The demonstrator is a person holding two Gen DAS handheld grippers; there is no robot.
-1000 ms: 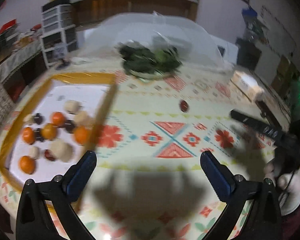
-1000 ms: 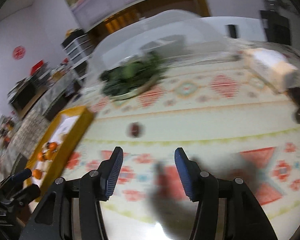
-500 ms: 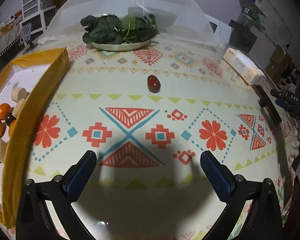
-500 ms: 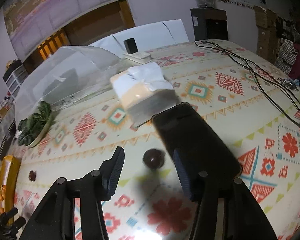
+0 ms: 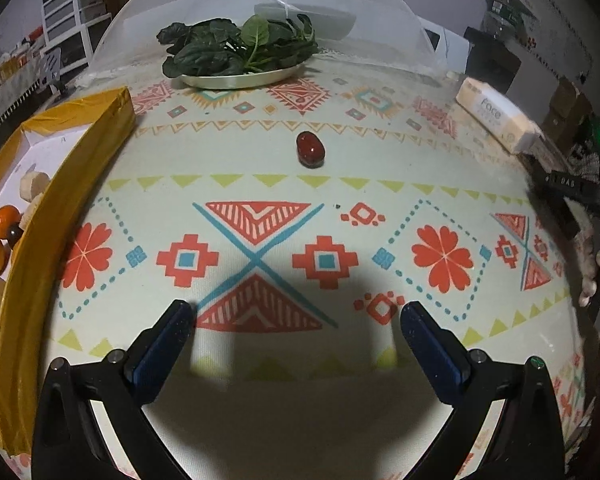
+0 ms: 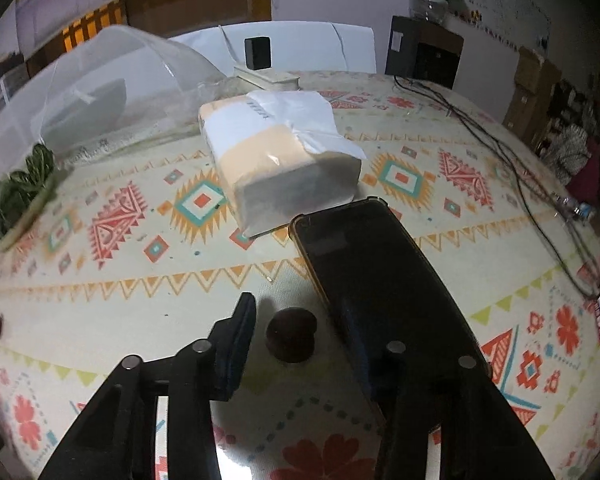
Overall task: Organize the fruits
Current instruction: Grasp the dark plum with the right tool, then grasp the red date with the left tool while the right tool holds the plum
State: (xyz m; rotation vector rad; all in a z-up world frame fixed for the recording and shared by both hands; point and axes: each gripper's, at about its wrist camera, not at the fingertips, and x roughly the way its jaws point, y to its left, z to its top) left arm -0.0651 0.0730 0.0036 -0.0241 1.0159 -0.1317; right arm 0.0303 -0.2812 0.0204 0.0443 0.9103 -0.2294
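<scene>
A cream tablecloth (image 5: 260,152) patterned in red, teal and yellow is seen; a glossy dark-red fruit (image 5: 310,150), a yellow-edged tray (image 5: 60,208).

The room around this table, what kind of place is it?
Probably a home dining room: a patterned tablecloth, a plate of leafy greens beside a mesh food cover, and plastic storage drawers behind.

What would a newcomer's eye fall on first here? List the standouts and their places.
The dark round fruit sits between the closing fingers of the right gripper, not yet pressed, beside a black phone and a wrapped tissue pack. In the left wrist view, a lone red jujube lies on the patterned tablecloth, ahead of the open left gripper. A yellow-rimmed tray holds fruit at left.
</scene>
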